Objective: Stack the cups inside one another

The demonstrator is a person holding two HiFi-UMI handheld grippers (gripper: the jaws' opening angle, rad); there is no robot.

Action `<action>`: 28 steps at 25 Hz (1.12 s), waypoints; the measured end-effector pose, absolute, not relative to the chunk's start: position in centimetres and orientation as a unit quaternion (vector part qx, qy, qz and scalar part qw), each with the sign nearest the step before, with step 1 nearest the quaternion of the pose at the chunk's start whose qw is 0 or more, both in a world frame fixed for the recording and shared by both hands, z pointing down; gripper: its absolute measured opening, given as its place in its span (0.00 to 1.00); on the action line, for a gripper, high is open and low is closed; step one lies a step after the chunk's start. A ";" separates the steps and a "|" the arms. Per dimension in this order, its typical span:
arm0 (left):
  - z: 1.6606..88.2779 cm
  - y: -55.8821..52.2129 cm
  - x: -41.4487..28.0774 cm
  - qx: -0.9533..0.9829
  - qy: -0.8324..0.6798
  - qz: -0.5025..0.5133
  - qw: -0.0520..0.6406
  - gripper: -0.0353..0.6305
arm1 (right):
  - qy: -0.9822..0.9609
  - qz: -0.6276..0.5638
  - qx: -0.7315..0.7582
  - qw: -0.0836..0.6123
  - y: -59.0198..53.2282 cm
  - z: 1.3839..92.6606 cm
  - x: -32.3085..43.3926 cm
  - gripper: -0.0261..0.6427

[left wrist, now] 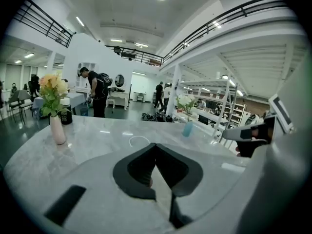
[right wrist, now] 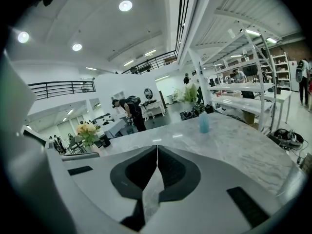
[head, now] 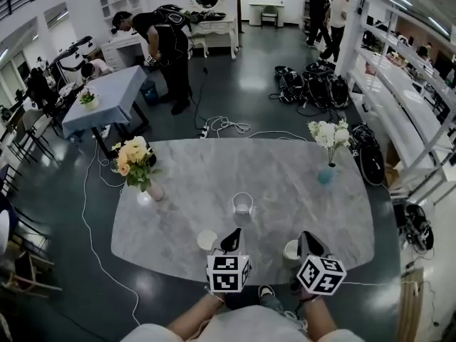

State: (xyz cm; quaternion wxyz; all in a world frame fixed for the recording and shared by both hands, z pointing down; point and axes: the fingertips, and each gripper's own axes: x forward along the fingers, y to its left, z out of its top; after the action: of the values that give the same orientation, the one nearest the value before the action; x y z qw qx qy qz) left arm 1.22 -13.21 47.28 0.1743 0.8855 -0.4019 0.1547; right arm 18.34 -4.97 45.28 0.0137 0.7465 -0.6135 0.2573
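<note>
Three cups stand apart on the marble table [head: 313, 191]. A clear cup [head: 243, 203] sits near the middle; in the left gripper view only its rim [left wrist: 139, 140] shows, just beyond the jaws. A white cup [head: 206, 240] stands by the front edge, just left of my left gripper [head: 234, 235]. Another white cup [head: 291, 249] stands just left of my right gripper [head: 305, 236]. Both grippers hover over the front edge, their jaws closed together with nothing between them: the left gripper [left wrist: 156, 146] and the right gripper [right wrist: 157, 148].
A pink vase of orange flowers [head: 137, 164] stands at the table's left and a blue vase of white flowers [head: 328, 169] at its right. Cables and bags lie on the floor beyond. People stand by tables in the background.
</note>
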 end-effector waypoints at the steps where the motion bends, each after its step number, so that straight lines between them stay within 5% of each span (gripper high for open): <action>1: 47.4 -13.0 1.8 0.888 -0.394 0.158 0.174 0.05 | -0.606 0.260 0.752 0.013 -4.4 45.5 18.8 0.05; 28: 60.0 -4.3 7.9 0.900 -0.258 0.287 0.204 0.05 | -0.529 0.360 0.768 0.024 5.7 58.2 18.5 0.05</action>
State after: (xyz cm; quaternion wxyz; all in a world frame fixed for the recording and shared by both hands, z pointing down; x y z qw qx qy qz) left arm 7.89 -4.25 59.97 0.2040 0.8996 -0.2582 0.2872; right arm 18.50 5.70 58.20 0.0241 0.7682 -0.5287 0.3603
